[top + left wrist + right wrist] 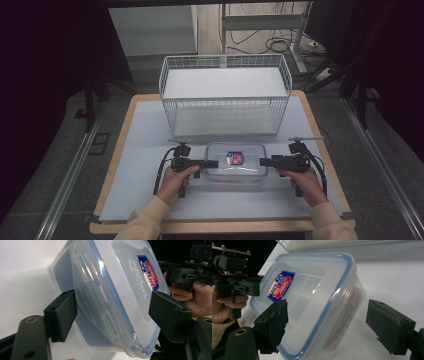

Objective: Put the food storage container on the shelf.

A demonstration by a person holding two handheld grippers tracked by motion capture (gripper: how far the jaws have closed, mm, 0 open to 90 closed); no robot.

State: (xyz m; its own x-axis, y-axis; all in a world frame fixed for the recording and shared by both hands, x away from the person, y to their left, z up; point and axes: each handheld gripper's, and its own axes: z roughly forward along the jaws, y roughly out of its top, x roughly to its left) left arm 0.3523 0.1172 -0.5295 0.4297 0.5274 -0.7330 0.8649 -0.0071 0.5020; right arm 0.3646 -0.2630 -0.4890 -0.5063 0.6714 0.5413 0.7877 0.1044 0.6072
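Left claw (212, 163) is seen in the high view at the left short end of a clear plastic container (236, 165), and the right claw (264, 161) is seen at the opposite short end. Each claw is held by one hand: the left hand (176, 181) and the right hand (305, 184) enter from the bottom edge in cream sleeves. The container is closed by a blue-rimmed lid bearing a red and blue label (235, 158). It is located at the front centre of the surface (130, 165), which is covered by a pale sheet. A white wire basket (225, 95) is positioned just behind the container, towards the far edge.

In the left gripper view, the left claw (112, 315) is spread, with the end of the container (112, 290) placed between its two black jaws. One jaw lies against the container's side wall; the other is seen in front of the lid near the label (148, 275). Whether pressure is applied cannot be told. The right hand (192, 297) is visible beyond the container.

In the right gripper view, the right claw (327, 322) is spread wide. The container (312, 302) is placed between the jaws; one jaw is just beside the lid, the other is well apart from the wall. The left hand (224, 307) is visible at the far end.
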